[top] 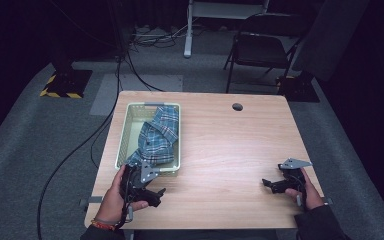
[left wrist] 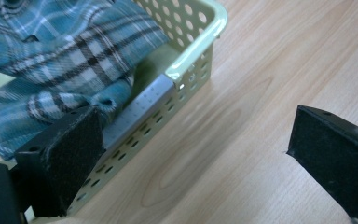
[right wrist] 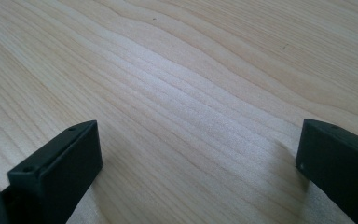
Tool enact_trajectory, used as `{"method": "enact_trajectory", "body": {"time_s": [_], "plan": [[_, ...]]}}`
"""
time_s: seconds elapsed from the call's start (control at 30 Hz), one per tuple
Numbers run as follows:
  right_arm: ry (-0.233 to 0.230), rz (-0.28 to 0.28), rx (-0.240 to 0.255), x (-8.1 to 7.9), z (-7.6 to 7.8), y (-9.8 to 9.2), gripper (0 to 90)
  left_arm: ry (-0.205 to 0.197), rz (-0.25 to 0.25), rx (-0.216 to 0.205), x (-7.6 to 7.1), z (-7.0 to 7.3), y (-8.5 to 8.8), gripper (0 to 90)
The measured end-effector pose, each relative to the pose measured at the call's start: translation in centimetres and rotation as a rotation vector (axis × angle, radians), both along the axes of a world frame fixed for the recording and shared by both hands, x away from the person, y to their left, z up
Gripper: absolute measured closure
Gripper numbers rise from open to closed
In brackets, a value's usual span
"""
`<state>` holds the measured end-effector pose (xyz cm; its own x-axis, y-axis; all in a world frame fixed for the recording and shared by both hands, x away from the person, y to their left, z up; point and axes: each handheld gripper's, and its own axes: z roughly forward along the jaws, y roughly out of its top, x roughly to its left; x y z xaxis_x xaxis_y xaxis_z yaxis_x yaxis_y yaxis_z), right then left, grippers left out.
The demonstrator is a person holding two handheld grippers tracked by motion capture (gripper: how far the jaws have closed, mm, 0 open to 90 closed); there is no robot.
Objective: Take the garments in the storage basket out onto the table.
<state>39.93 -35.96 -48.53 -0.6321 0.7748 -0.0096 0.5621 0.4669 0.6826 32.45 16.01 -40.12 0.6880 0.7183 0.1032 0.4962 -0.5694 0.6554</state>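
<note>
A pale green perforated basket stands on the left half of the wooden table. A blue plaid cloth lies crumpled inside it and drapes toward its near right corner. My left gripper sits just in front of that corner, open with nothing held. In the left gripper view the basket rim and the cloth lie beyond the left jaw, and my left gripper spans bare wood. My right gripper rests low at the table's near right, and in its own view my right gripper is open over bare tabletop.
A round cable hole is near the table's far edge. A black folding chair stands behind the table on the grey carpet. Cables trail across the floor to the left.
</note>
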Motion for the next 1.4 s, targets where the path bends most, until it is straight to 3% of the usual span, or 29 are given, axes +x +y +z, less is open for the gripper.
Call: {"method": "enact_trajectory", "body": {"time_s": [0.37,1.1,1.4], "plan": [[0.0,0.0,0.0,0.0,0.0,0.0,0.1,-0.026,0.027,0.006,0.9,0.8,0.3,2.6],[0.0,0.0,0.0,0.0,0.0,0.0,0.1,-0.039,0.084,0.009,3.9,1.6,0.3,2.6],[0.0,0.0,0.0,0.0,0.0,0.0,0.1,-0.033,0.107,0.045,5.6,1.6,0.0,2.0]]}}
